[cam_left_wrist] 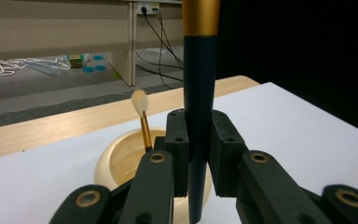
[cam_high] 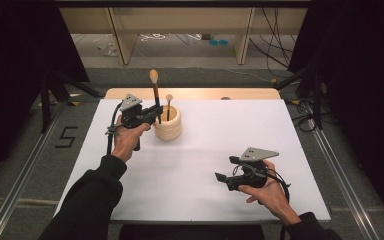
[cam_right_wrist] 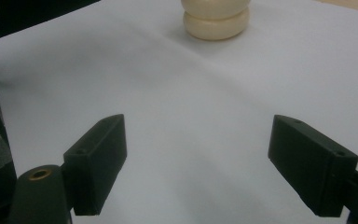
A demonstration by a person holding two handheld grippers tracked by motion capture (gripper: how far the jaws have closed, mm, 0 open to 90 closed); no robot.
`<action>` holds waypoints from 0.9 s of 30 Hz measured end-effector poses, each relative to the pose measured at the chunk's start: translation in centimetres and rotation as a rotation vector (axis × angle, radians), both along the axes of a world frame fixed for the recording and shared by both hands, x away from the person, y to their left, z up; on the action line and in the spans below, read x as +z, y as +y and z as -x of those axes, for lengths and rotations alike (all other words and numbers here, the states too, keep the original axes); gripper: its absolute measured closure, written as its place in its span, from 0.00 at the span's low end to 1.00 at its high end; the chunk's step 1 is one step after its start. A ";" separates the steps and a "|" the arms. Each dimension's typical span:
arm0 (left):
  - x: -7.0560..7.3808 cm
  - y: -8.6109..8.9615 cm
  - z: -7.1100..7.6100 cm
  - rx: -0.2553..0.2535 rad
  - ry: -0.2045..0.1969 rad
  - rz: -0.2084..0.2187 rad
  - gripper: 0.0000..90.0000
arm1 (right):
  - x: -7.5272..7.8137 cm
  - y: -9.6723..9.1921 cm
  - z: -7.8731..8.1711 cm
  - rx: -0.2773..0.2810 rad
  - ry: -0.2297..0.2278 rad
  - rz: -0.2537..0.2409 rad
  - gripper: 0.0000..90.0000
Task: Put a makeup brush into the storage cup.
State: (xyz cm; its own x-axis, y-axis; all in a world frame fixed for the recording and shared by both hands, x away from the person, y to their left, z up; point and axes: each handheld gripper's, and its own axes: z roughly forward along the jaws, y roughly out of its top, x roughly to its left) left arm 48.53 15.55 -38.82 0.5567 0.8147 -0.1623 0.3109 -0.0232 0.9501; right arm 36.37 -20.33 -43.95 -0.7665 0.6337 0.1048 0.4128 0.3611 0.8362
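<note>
L gripper [cam_left_wrist: 198,154] is clenched on the dark brush handle [cam_left_wrist: 199,93], w/ pads on both sides of it. The brush stands upright, long axis vertical, tip end pointing down over the near rim of the cream holder [cam_high: 168,126]. A small brush [cam_high: 168,106] already stands inside the holder. So the next move is, I think, straight down into it. R gripper [cam_right_wrist: 196,163] is released, jaws wide, well apart from the holder, nearer the person.
</note>
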 end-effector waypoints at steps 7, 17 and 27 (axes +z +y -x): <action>0.8 -0.5 -1.2 0.009 -0.015 -0.014 0.88 | 0.0 0.0 0.0 0.002 0.002 0.001 0.23; -0.1 -0.9 -2.8 0.041 -0.004 -0.028 0.88 | -0.1 0.1 -0.1 0.011 0.011 -0.001 0.23; -0.8 -0.7 -3.5 0.059 -0.002 -0.025 0.88 | -0.2 0.1 -0.1 0.012 0.011 0.002 0.24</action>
State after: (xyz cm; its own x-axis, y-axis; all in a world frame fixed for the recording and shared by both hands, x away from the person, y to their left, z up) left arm 52.01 14.82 -39.57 0.5078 0.8500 -0.1402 0.3103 -0.0286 0.9502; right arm 36.45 -20.26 -44.11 -0.7727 0.6248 0.1121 0.4178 0.3676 0.8309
